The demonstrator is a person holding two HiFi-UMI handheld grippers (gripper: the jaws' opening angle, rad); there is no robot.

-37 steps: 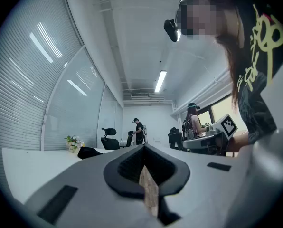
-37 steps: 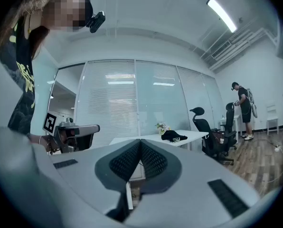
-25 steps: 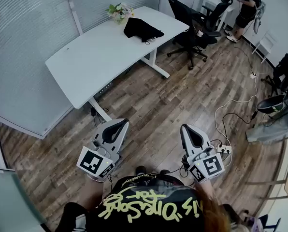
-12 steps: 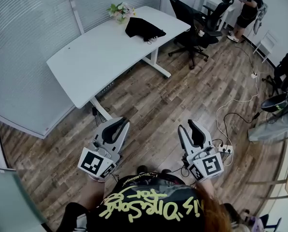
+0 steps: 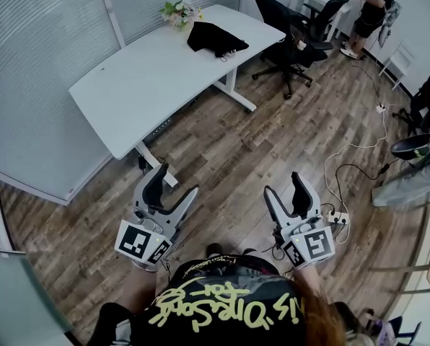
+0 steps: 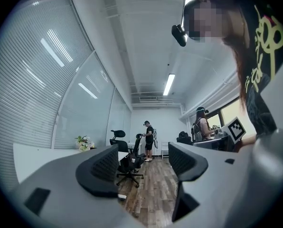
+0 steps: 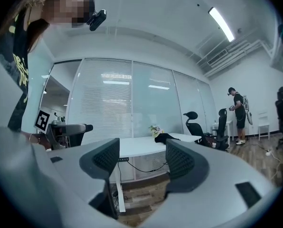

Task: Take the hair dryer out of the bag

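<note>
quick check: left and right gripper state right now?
Left gripper: open, jaws have just been opening, nothing between them.
Right gripper: open, jaws have just been opening, nothing between them.

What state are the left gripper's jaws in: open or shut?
Open. The left gripper has just been opening its jaws; in its own view they stand wide apart with nothing between them.

Bright, even light from ceiling strip lights (image 6: pixel 169 84); reflections streak the glass partition (image 6: pixel 46 80). Shadows soft. Gripper views: heavy fisheye, black corners.
</note>
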